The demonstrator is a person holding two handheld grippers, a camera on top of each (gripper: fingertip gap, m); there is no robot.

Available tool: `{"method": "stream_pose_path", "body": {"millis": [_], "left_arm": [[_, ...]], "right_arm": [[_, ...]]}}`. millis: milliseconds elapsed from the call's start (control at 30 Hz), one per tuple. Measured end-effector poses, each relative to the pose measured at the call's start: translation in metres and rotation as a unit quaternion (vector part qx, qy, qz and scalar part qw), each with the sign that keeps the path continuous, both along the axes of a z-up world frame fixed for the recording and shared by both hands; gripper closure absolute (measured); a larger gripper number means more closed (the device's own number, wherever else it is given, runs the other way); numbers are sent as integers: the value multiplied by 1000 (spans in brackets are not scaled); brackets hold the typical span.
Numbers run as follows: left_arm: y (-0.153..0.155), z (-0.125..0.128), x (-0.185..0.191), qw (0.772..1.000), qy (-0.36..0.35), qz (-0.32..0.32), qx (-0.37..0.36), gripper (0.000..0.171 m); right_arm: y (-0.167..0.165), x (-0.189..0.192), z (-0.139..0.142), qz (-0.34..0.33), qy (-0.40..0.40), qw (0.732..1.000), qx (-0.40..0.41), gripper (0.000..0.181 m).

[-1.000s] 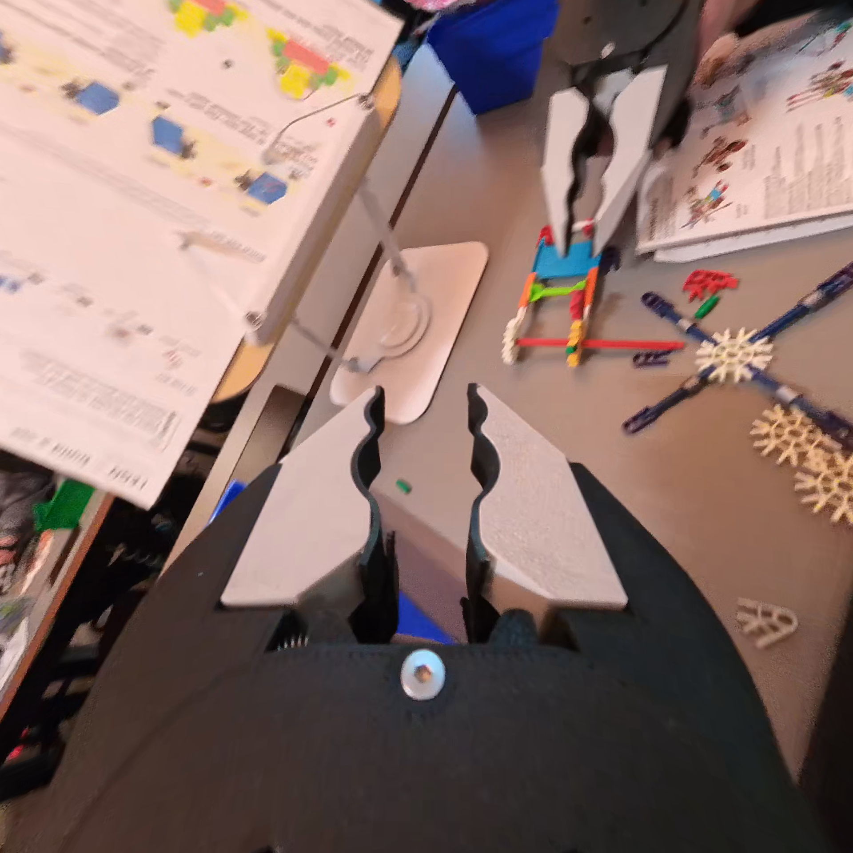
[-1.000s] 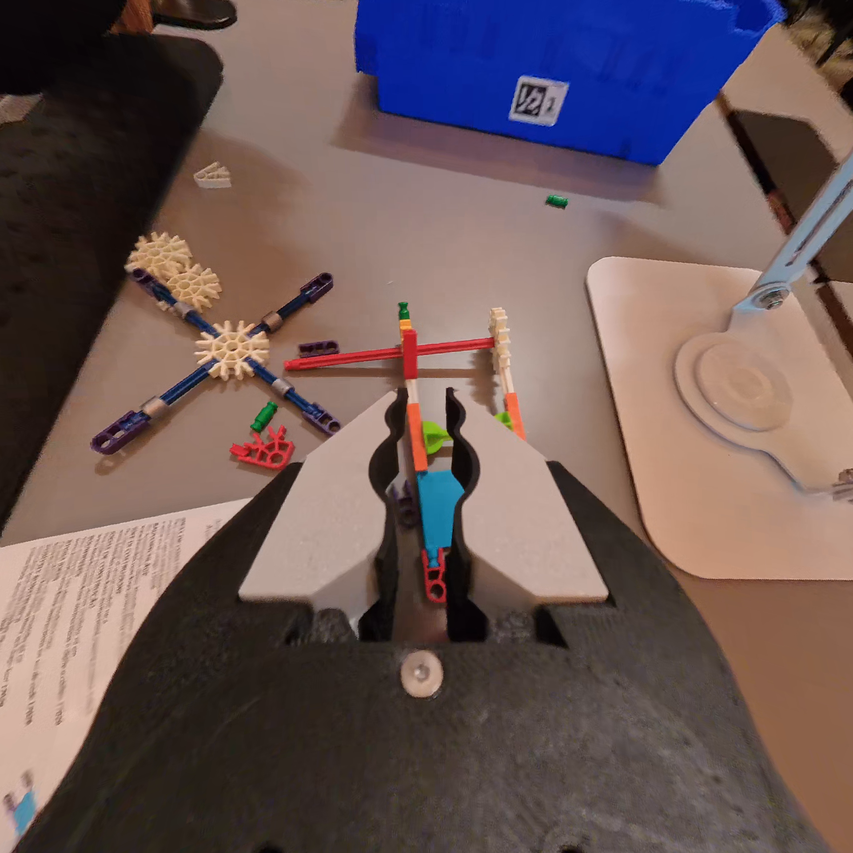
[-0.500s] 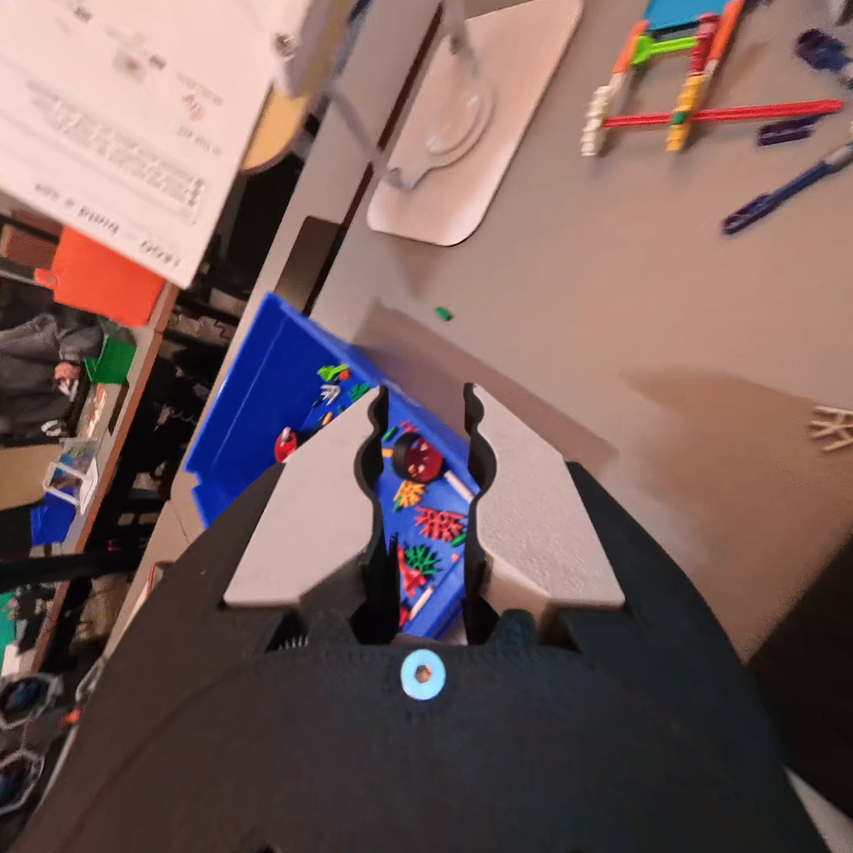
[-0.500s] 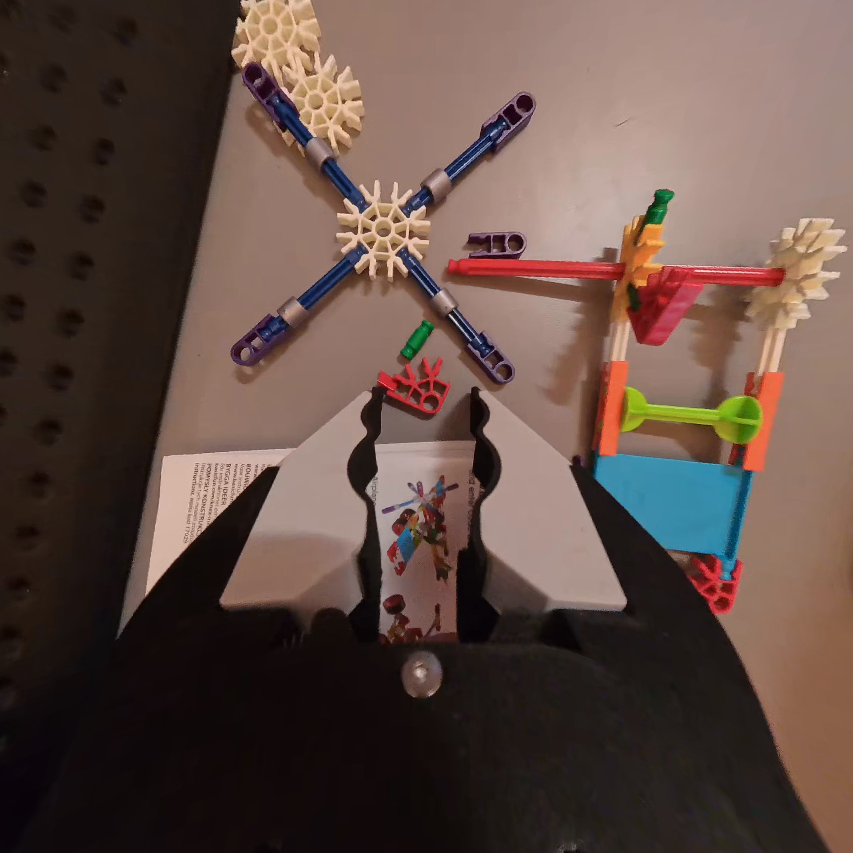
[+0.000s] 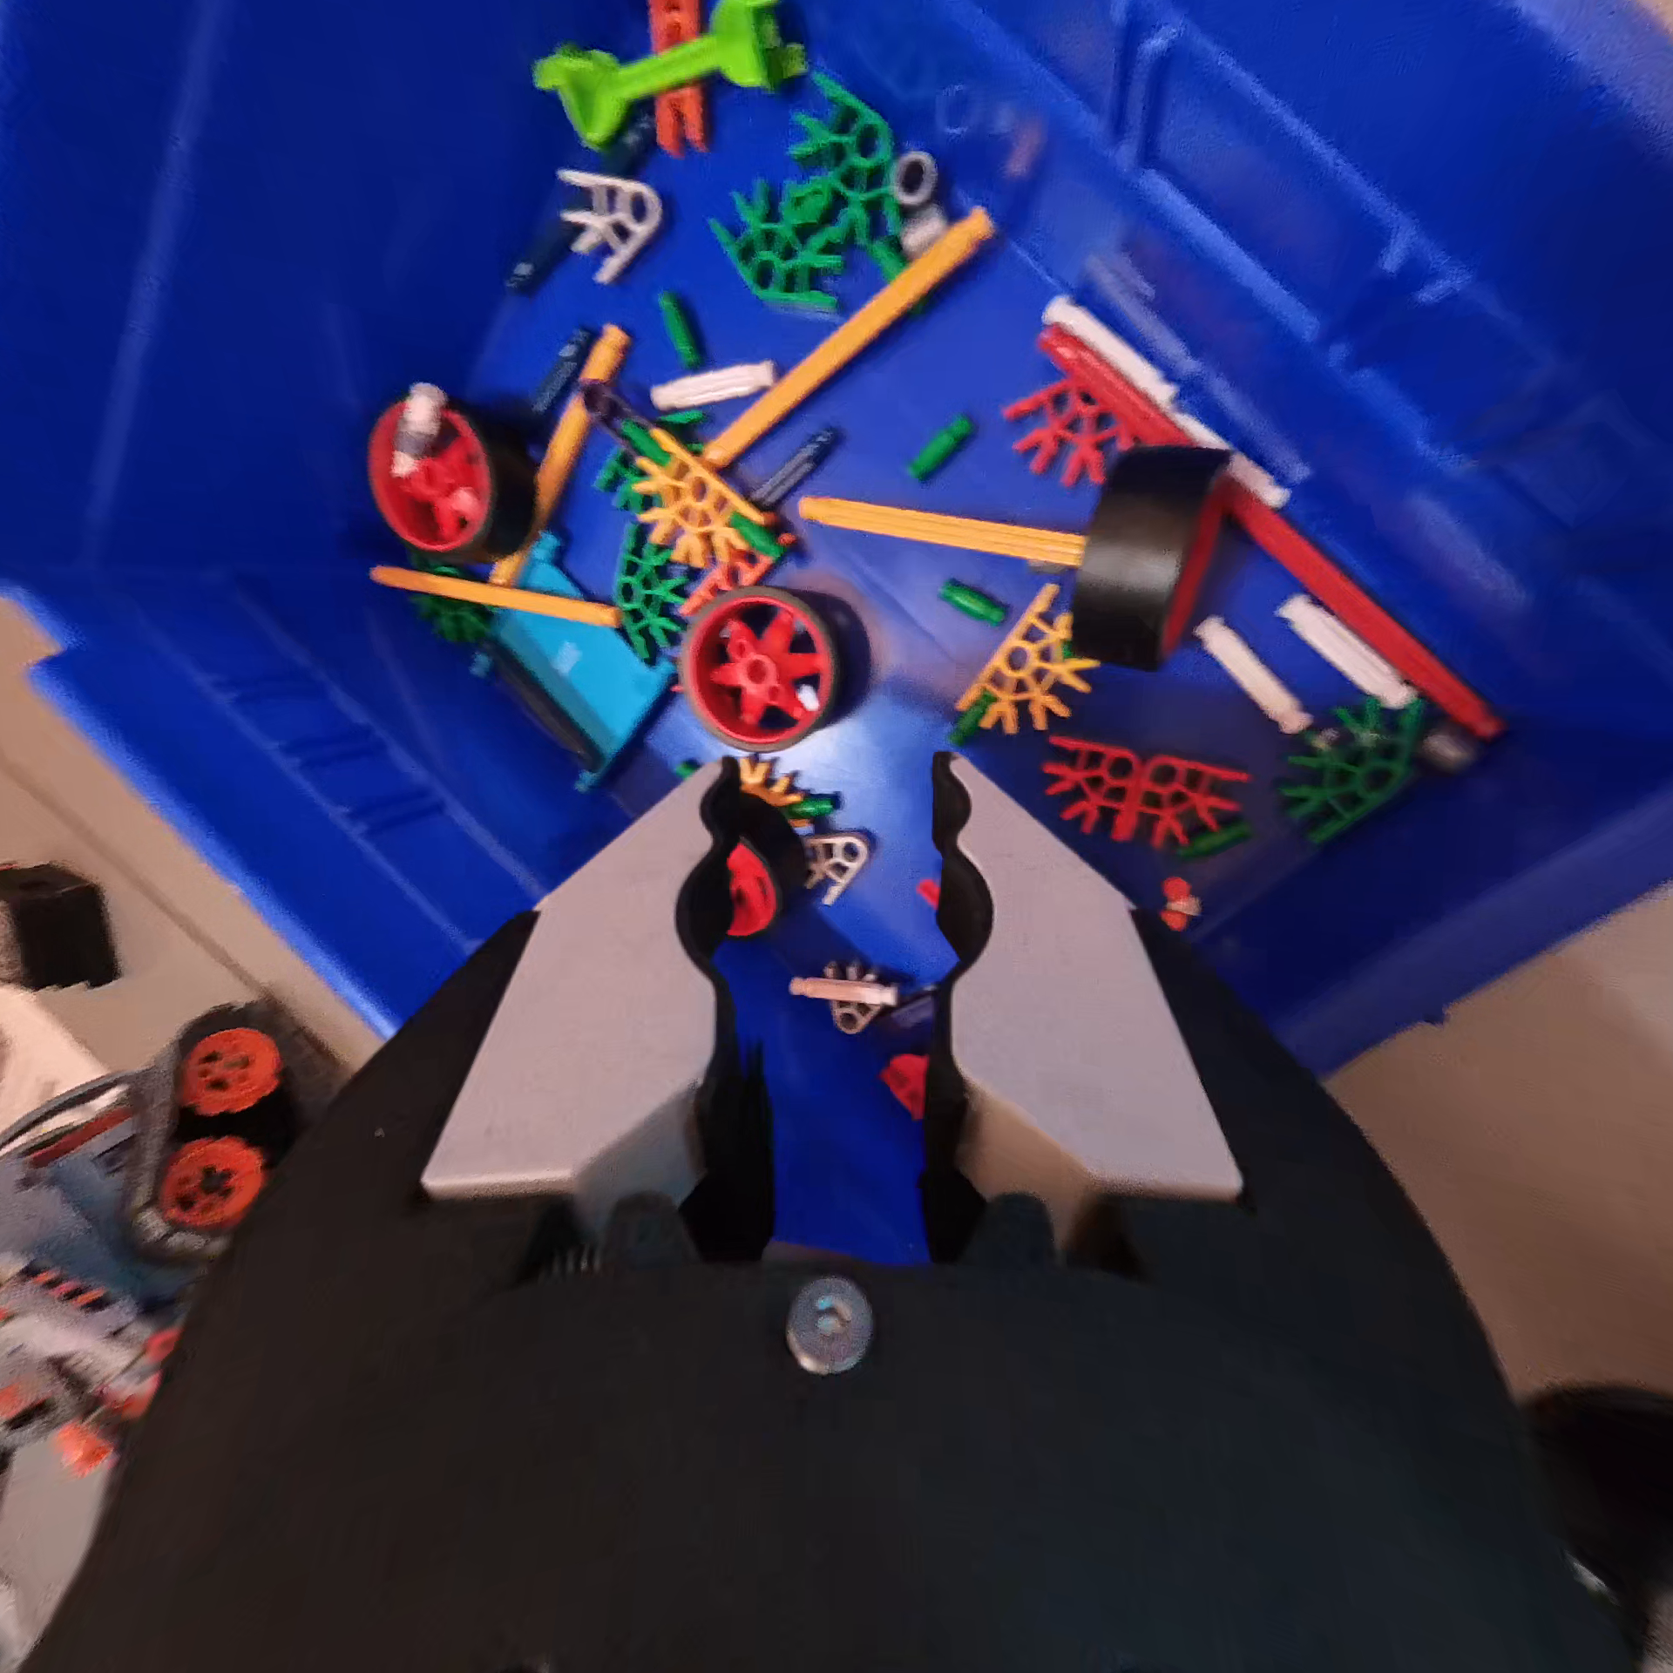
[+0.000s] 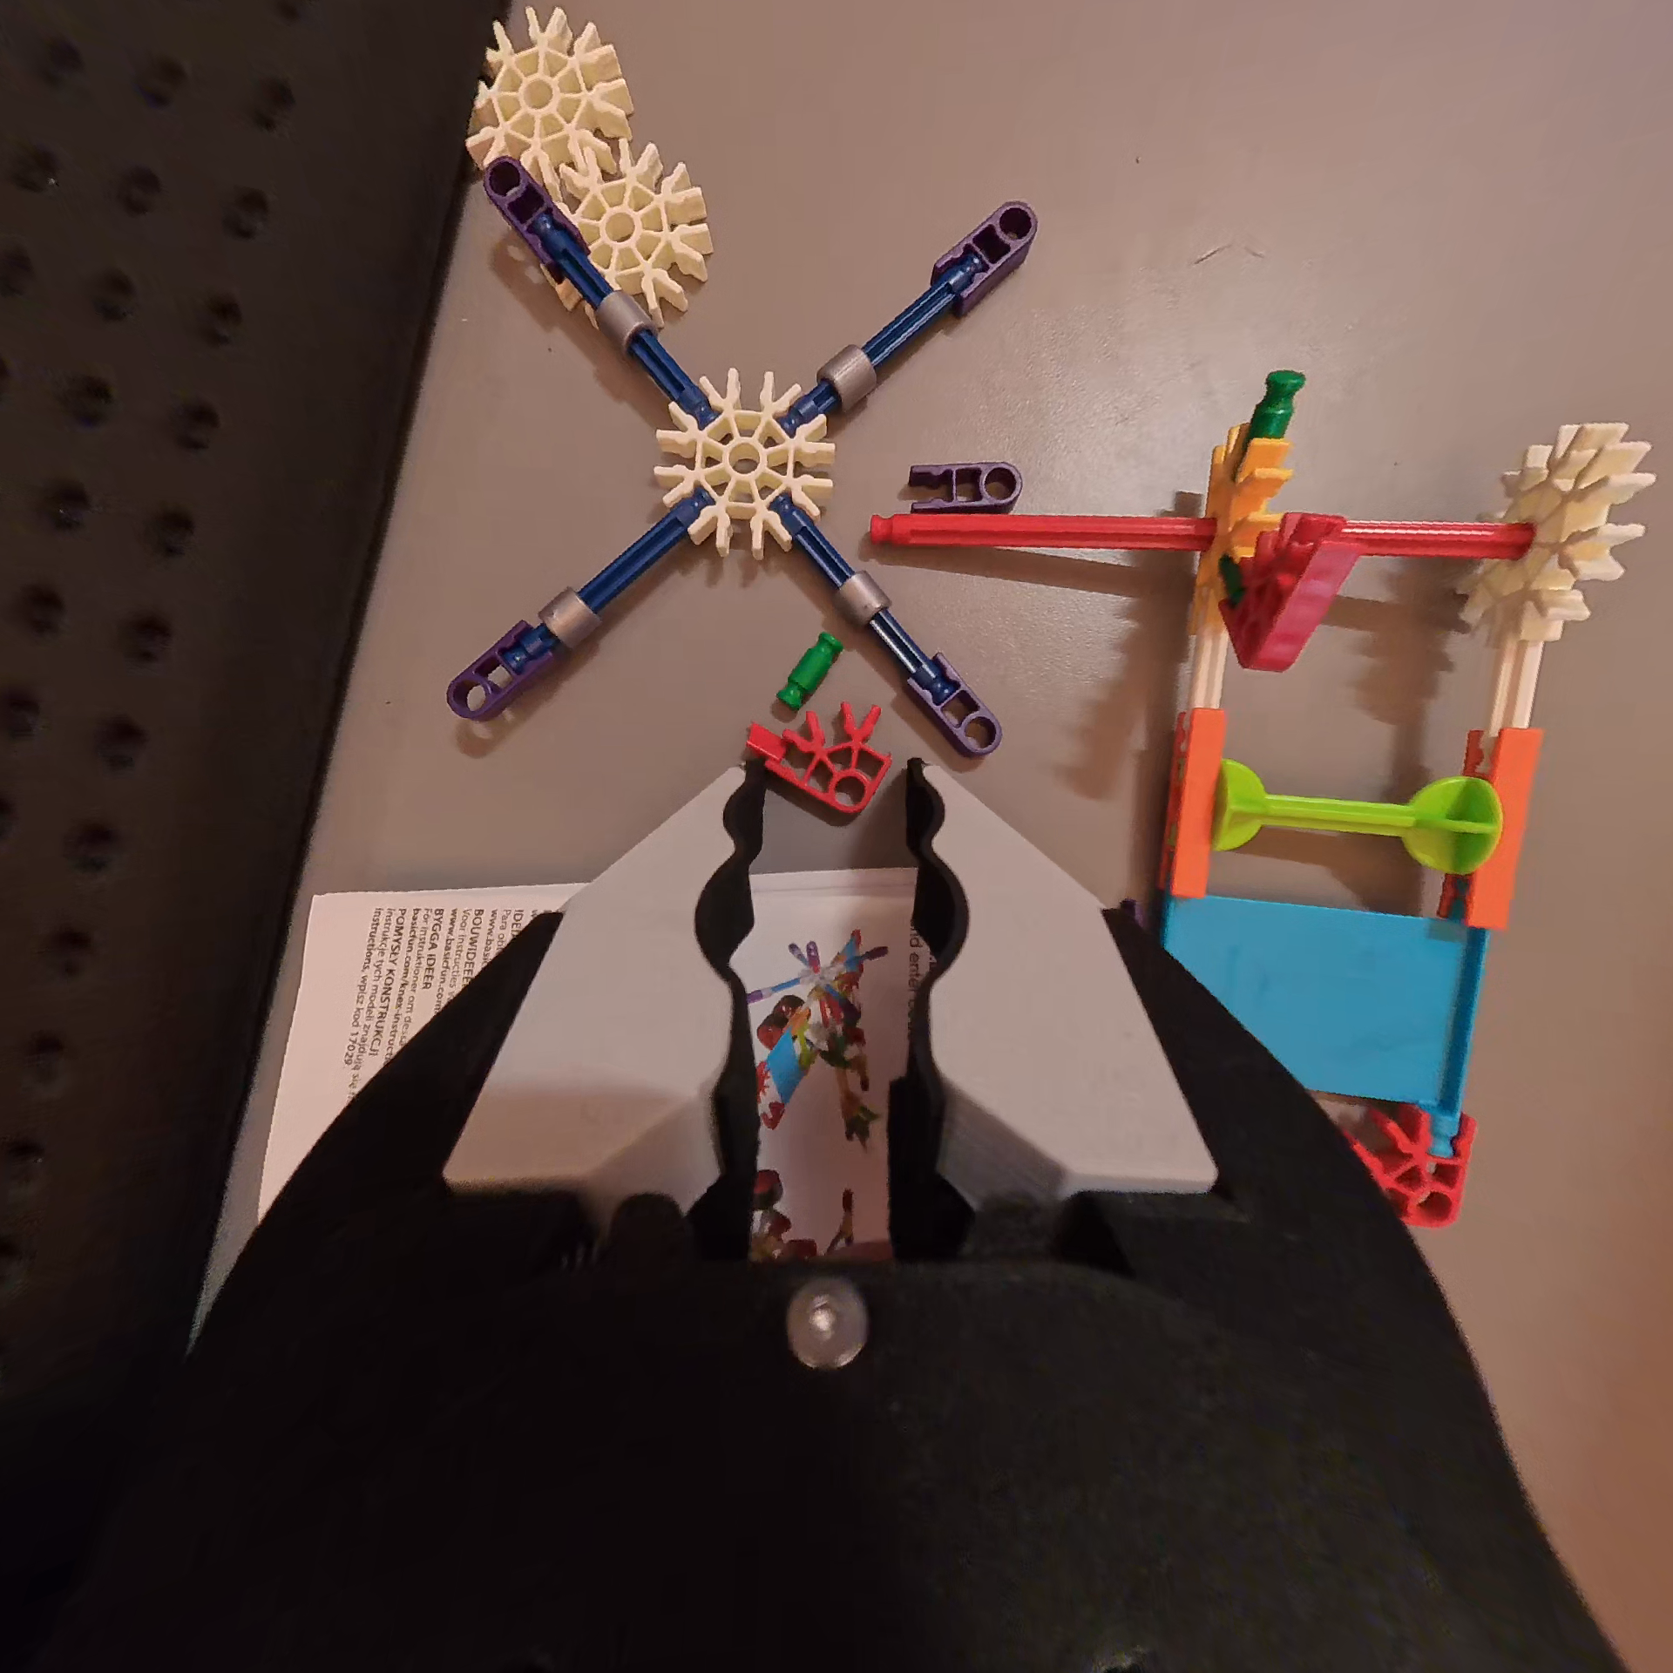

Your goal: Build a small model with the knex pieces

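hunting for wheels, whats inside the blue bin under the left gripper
Inside the blue bin: red-hubbed wheels, a black tyre, yellow rods, and green connectors. The open left gripper hides the near part.

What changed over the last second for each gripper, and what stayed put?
The left gripper, open and empty throughout, swung from the grey table to over the blue plastic bin of loose construction pieces. The right gripper released the multicoloured rod-and-connector frame and lifted, open. The blue-rod cross stayed.
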State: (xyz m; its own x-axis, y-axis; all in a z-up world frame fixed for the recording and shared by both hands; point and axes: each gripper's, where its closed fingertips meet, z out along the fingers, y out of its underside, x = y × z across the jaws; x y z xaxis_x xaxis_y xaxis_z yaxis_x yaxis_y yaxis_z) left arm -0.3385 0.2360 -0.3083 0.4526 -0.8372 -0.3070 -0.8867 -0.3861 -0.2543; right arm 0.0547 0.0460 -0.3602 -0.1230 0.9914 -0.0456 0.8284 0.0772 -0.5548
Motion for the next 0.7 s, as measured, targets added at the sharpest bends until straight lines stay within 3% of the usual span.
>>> {"method": "stream_pose_path", "body": {"millis": [100, 267, 400, 533, 700], "left_arm": [[-28, -6, 22, 995, -60, -36, -76, 125], [-62, -32, 24, 988, -21, -72, -137, 123], [-60, -44, 15, 988, 2, -52, -142, 123], [-62, -47, 26, 987, -21, -61, -144, 147], [-52, -45, 19, 989, -18, -40, -145, 129]], "right_arm": [[1, 0, 0, 0, 8, 1000, -8, 153], [1, -2, 1, 2, 17, 1000, -16, 154], [1, -2, 1, 2, 16, 1000, -12, 153], [1, -2, 0, 3, 14, 1000, -9, 153], [-1, -2, 0, 5, 11, 1000, -7, 153]]}}
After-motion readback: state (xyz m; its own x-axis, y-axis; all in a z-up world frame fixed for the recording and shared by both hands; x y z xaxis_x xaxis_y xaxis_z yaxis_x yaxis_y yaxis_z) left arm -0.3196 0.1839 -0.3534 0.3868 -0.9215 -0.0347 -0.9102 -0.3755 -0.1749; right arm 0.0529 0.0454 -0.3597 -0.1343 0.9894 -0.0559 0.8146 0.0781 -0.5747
